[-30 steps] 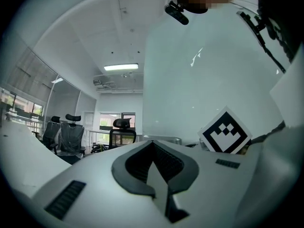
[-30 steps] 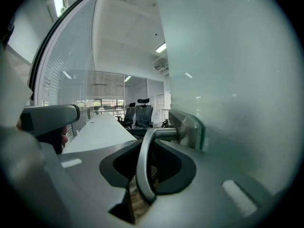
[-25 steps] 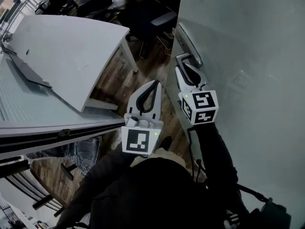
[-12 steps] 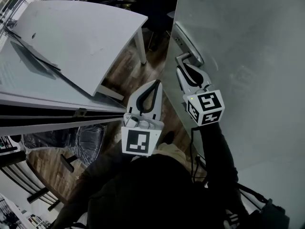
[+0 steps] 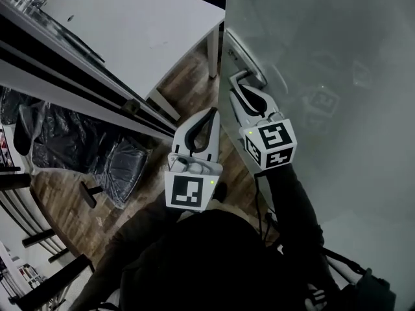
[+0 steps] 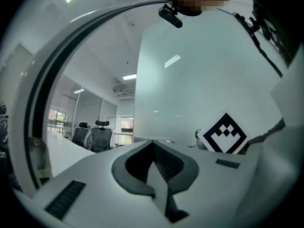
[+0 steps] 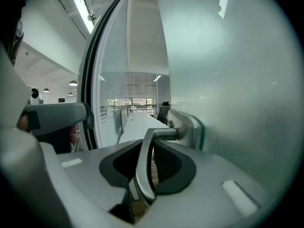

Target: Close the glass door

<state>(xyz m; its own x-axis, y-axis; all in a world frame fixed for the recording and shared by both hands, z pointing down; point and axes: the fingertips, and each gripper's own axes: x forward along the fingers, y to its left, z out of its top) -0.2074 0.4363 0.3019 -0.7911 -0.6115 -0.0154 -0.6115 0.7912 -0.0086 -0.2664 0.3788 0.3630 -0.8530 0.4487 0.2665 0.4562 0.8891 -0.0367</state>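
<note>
A frosted glass door [image 5: 324, 57] fills the right side of the head view, with a metal lever handle [image 5: 241, 78] near its left edge. My right gripper [image 5: 241, 91] is shut on that door handle [image 7: 145, 165], whose bar runs down between the jaws in the right gripper view. The glass door [image 7: 228, 80] stands just to the right of it. My left gripper [image 5: 206, 123] hangs beside the door edge, shut and holding nothing. In the left gripper view the left gripper [image 6: 154, 167] points along the glass door [image 6: 199, 80].
A dark door frame [image 5: 78, 76] runs diagonally at the left, with a white desk [image 5: 142, 24] beyond it. Wooden floor [image 5: 188, 89] lies below. Black bags [image 5: 84, 154] sit on the floor at the left. Office chairs [image 6: 92, 137] show far off.
The door and both grippers have swung toward the dark frame, which now lies much closer. The desk has slid up and right in view. The right gripper still holds the handle.
</note>
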